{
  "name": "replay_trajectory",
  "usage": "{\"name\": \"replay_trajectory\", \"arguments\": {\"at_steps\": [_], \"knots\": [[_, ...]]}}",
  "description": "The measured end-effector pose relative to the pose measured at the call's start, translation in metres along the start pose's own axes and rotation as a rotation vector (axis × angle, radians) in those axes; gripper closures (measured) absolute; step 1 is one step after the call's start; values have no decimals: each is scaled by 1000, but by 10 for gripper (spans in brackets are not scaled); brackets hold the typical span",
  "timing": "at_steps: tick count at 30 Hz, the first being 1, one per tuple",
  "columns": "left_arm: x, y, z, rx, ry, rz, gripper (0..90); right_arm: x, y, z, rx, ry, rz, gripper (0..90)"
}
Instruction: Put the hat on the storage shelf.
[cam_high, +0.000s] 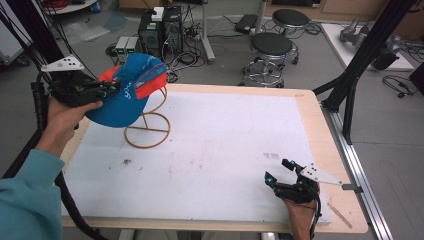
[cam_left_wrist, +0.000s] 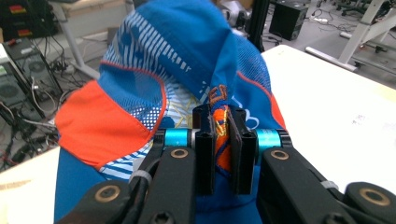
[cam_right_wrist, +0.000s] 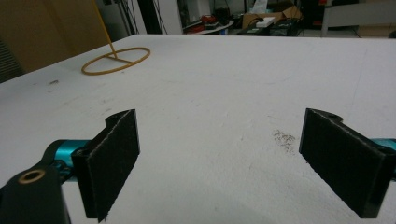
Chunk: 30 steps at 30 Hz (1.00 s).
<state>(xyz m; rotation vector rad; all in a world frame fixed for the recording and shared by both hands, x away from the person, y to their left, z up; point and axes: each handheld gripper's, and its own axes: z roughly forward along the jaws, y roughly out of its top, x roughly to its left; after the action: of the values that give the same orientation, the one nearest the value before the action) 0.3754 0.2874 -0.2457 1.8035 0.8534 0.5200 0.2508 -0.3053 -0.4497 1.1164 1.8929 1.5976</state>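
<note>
Your left tongs (cam_left_wrist: 223, 140) clamped the cap (cam_left_wrist: 177, 60) above the wire stand (cam_high: 148, 127); your right tongs (cam_right_wrist: 224, 163) stood released, well apart from it.

floor: grey | stools (cam_high: 272, 50): two black, round | computer towers (cam_high: 160, 31): beyond table (cam_high: 320, 130) | cables: tangled

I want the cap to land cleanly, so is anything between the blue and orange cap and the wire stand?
Nothing visible: the left gripper holds the blue and orange cap right over the yellow wire stand.
</note>
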Motion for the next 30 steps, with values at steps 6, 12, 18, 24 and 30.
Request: {"name": "replay_trajectory", "arguments": {"at_steps": [6,12,18,24,30], "knots": [[0,-7,-2,-6,-2,-9,816,0,0,0,2,-1,3,112],[-1,-11,-3,-20,-9,-26,793,-1,0,0,1,3,8,112],[-1,-18,-4,-24,-10,-45,727,-2,0,0,-3,6,14,112],[-1,-24,-3,-37,-1,-55,699,-1,0,0,-2,3,14,112],[-3,-26,-4,-63,-4,-67,518,-1,0,0,-1,4,16,112]]}}
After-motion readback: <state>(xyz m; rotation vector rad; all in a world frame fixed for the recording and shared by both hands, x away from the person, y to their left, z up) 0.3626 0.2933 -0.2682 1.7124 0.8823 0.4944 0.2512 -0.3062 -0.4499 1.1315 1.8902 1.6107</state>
